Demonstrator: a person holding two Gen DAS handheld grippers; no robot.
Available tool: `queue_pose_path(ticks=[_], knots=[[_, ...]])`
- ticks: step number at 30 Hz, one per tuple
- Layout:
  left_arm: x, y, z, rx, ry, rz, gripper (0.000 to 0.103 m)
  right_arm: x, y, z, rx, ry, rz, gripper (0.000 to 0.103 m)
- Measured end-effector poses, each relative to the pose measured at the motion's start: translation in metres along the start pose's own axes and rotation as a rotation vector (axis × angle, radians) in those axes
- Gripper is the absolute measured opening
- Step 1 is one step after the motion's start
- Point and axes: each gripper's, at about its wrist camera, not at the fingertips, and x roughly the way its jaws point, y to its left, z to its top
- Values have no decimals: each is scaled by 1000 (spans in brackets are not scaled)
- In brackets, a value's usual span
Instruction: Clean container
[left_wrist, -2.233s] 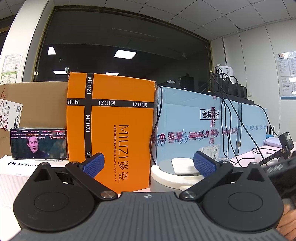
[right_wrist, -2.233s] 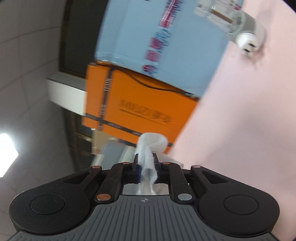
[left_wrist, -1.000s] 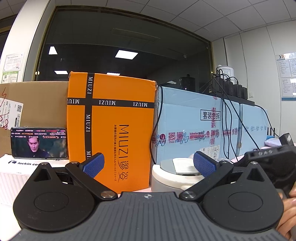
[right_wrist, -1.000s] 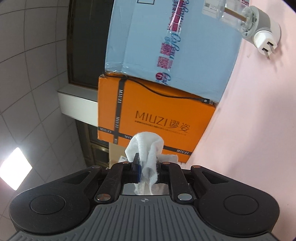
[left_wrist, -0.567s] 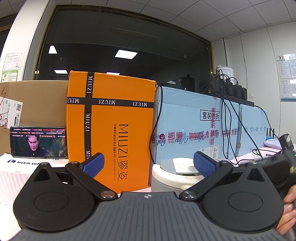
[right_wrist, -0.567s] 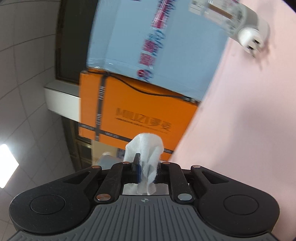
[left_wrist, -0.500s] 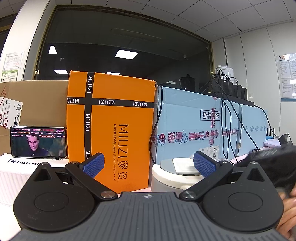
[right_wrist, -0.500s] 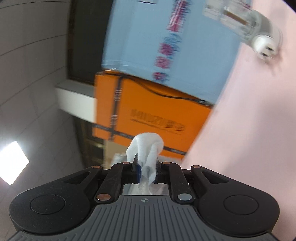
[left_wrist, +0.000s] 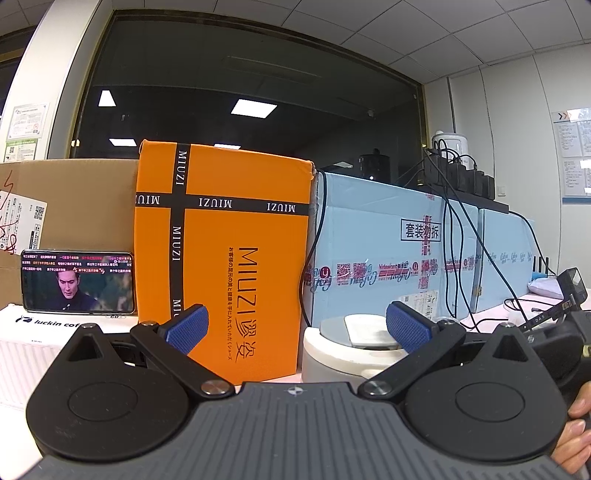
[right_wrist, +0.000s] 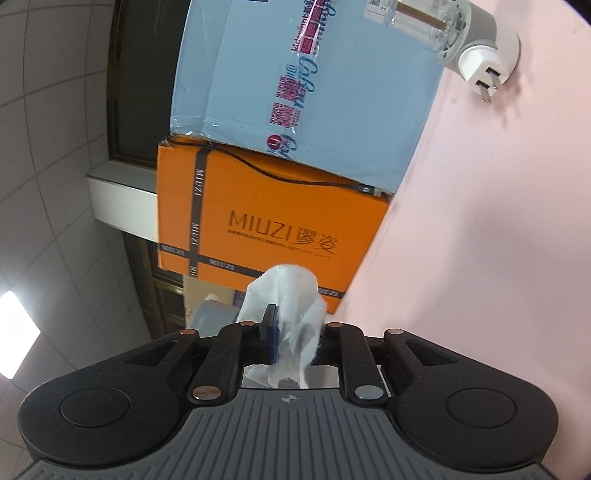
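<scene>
Pink surface: the tabletop (right_wrist: 498, 229) carries everything; in the right wrist view it stands rolled on its side, filling the right of the frame.
Blue cartons: pale blue boxes (left_wrist: 388, 236) with printed tape stand touching the right side of the orange box, black cables hanging down their front.
Orange box: the MIUZI box (left_wrist: 221, 258) stands upright with black bands crossing its face; it is the landmark for the rest.
Brown carton: a cardboard box (left_wrist: 74, 206) stands just left of the orange box.
White coffee box: a white box (left_wrist: 44, 332) lies in front of the brown carton, left of the orange box.
Phone: a phone (left_wrist: 77, 282) stands on the white box, leaning on the brown carton, its screen lit, just left of the orange box.
Container: the round white container (left_wrist: 351, 350) with a grey top and a white flap sits just right of the orange box's lower corner, in front of the blue cartons.
Left gripper: the left gripper (left_wrist: 295, 325) points level, blue pads spread wide with nothing between them; the right pad overlaps the container in view.
Right gripper: the right gripper (right_wrist: 293, 332) has narrow jaws just beginning to open, with a crumpled white wipe (right_wrist: 288, 295) between them, seen against the orange box's lower edge.
Plug device: a clear and grey plug-in device (right_wrist: 461, 37) lies on the tabletop, well apart from the orange box, by the blue cartons.
</scene>
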Motion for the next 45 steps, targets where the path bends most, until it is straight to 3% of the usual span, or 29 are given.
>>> queue_pose_path(ticks=[12, 20, 34, 39, 45], knots=[[1, 3, -2, -23, -2, -11, 103, 9, -9, -15, -118, 51, -241, 13], [0, 1, -3, -19, -6, -11, 103, 6, -1, -20, -201, 47, -270, 14], [-3, 0, -3, -9, -13, 6, 103, -23, 23, -51, -310, 58, -176, 14], [-4, 0, -3, -8, -16, 11, 103, -30, 46, -53, -351, 11, -91, 14], [-3, 0, -2, -9, -14, 17, 103, -31, 63, -50, -358, -20, -52, 14]])
